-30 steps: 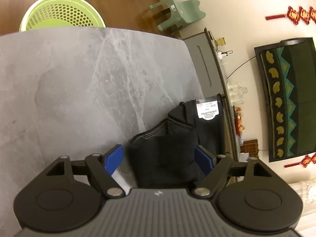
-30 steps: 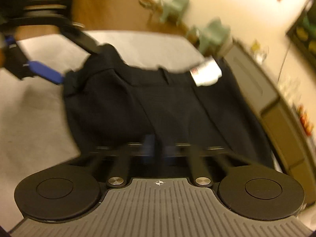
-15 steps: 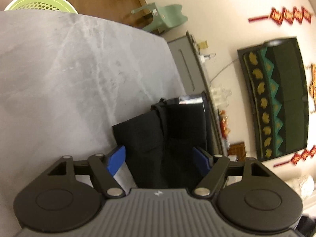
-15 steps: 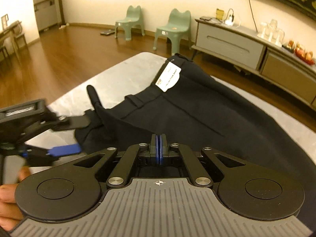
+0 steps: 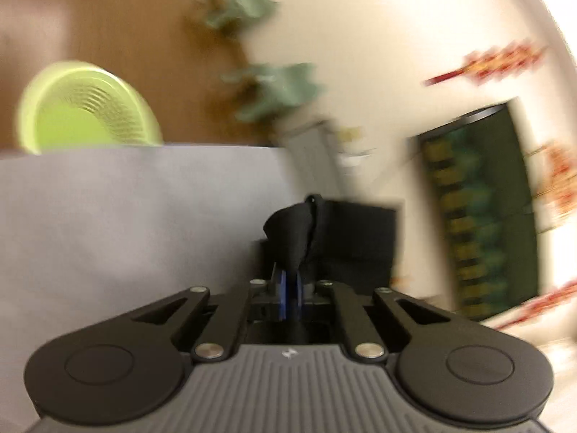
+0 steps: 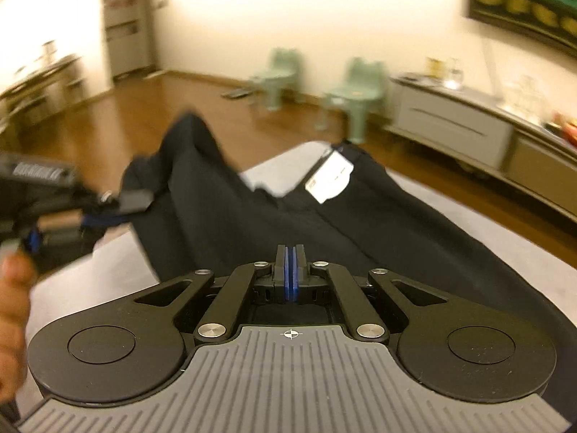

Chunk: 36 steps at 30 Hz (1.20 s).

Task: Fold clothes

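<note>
The black trousers (image 6: 378, 223) lie across the grey table (image 6: 505, 238). The left gripper (image 5: 288, 281), at nine o'clock in the right view, pinches a raised fold. The right gripper (image 6: 290, 267) is pressed together; any grip is unclear.

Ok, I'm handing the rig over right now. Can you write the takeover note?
Left gripper: shut on a bunched corner of the black trousers, lifted off the grey table.
Right gripper: shut on the trousers' near edge.
White tag faces up at the far end.
Done: both grips taken.
Left: the fold itself, then smooth flat.
Both views are blurred.
</note>
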### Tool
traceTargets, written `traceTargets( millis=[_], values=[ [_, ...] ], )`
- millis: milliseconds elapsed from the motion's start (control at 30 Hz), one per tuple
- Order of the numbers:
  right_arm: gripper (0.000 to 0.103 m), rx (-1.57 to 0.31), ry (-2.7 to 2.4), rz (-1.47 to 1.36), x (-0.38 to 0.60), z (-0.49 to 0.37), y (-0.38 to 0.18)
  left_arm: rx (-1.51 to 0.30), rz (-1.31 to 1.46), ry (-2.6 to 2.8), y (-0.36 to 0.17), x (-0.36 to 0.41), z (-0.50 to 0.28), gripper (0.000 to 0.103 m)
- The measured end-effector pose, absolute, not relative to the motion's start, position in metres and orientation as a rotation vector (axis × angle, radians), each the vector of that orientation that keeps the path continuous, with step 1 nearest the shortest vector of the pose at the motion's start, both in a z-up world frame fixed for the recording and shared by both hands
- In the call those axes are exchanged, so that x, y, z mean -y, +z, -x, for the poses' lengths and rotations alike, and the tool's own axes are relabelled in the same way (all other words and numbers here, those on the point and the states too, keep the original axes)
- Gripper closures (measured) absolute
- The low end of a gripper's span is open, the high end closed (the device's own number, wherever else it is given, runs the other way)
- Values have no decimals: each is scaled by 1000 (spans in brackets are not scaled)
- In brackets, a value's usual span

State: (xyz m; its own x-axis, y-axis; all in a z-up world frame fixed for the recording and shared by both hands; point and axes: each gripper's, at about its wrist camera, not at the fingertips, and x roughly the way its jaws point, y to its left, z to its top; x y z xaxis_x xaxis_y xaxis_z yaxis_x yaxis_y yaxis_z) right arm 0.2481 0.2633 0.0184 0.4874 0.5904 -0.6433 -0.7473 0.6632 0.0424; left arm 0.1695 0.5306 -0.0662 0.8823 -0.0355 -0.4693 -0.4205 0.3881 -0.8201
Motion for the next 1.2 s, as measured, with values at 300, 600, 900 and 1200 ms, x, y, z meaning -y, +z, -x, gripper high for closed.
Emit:
traceTargets(
  millis=[300, 600, 900, 1200],
  values=[
    [71, -762, 891, 304, -297, -228, -22, -413, 1322, 419, -81, -566, -130, 76],
    [67, -816, 958, 375, -313, -226, -42, -616, 1095, 276, -70, -532, -176, 72],
    [31, -636, 803, 492, -317, -352, 13, -660, 1008, 325, -74, -533, -186, 74],
    [60, -714, 857, 499, -349, -422, -28, -643, 920, 319, -70, -543, -177, 98]
  ],
)
